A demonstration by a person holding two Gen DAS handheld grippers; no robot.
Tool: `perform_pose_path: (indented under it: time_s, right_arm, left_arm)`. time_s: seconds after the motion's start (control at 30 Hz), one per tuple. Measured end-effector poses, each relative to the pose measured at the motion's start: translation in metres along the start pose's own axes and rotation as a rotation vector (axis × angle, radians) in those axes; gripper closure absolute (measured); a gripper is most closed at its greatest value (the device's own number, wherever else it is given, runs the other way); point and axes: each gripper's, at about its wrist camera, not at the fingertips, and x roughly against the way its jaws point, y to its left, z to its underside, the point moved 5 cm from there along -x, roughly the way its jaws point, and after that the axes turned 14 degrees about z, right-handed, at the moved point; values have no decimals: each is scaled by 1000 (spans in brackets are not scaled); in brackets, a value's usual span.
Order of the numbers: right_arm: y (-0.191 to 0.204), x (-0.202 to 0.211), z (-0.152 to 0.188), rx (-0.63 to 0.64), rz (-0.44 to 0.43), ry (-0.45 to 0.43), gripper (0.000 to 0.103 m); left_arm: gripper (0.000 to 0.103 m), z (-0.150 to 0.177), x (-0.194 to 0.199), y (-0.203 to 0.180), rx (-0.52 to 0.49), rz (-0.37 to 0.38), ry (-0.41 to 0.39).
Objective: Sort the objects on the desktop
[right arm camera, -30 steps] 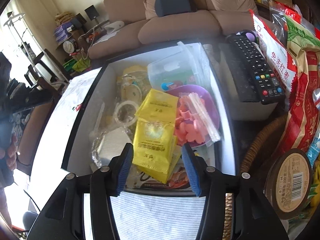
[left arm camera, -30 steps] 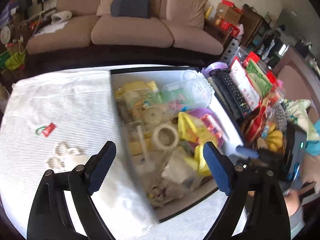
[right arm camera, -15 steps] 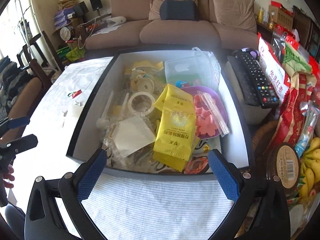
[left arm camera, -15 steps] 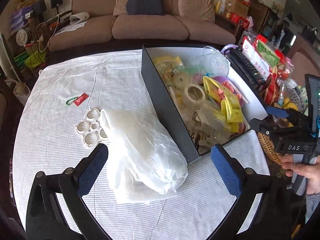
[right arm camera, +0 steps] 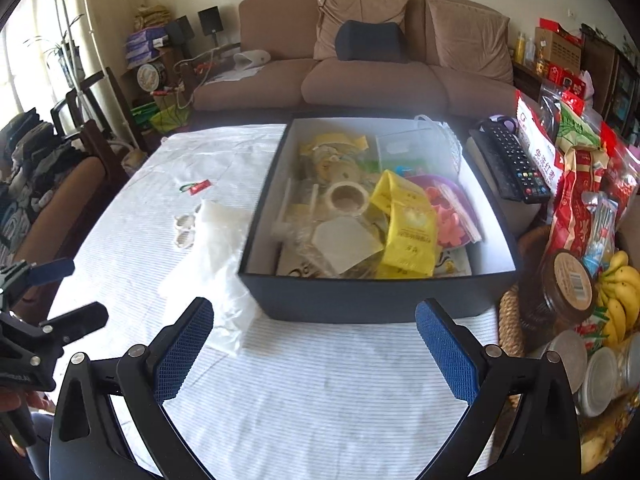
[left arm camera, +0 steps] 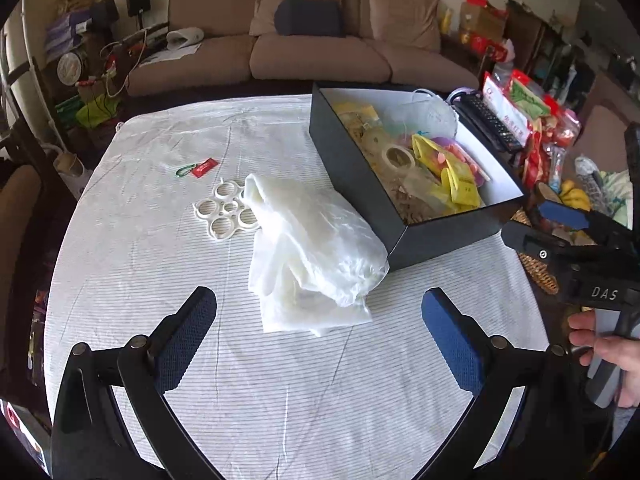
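On the striped tablecloth [left arm camera: 160,280] three things lie loose, well apart from both grippers — a crumpled white plastic bag [left arm camera: 312,248] near the middle, touching the near left corner of the black box [left arm camera: 360,184]; a white ring-shaped plastic holder [left arm camera: 224,212] partly under the bag's far edge; and a small red tag on a green clip [left arm camera: 198,168] farther left. Inside the box sit a tape roll [right arm camera: 346,199], yellow packets [right arm camera: 406,226], a purple bowl with pink pieces [right arm camera: 450,212] and clear wrappers. Sorting looks well under way, judging by the full box, but those three loose items are not yet put away. Left gripper [left arm camera: 316,332] hovers near the table's edge, jaws wide apart and holding nothing, the bag just beyond it. Right gripper [right arm camera: 314,344] hovers in front of the box's near wall, jaws likewise spread and empty. Snack bags, a remote and bananas crowd the right side.
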Motion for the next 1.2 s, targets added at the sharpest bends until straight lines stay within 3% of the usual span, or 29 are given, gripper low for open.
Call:
perform_pose_path:
  time_s: [0.3,0.57,0.73,0.87,0.97,1.1,1.2]
  right_arm:
    - [50,9,24,-5,-108,-3,0]
    - [101,-22,49,31,-195,48,0]
    - [138,-34,57,80,-271,38,0]
    - [177,-45,38,126,-316,34,0]
    - [202,-59,15,136,-347,21,0]
    - [237,-92,-22,170,-350,20,0]
    - [257,-127,-55,184,-332,31,1]
  left_arm:
    - [0,40,15,62,91,6,-13]
    - [0,74,-4,131,238,19,-15]
    - [0,76,-11,169,313,-1,-48]
    - [0,63,-9,201,383,-7,-112]
    - [0,52,-6,224,399,-52,-145]
    - [0,43,-7,250,383,-135,-142]
    - [0,42,-20,259,357,-154,-113]
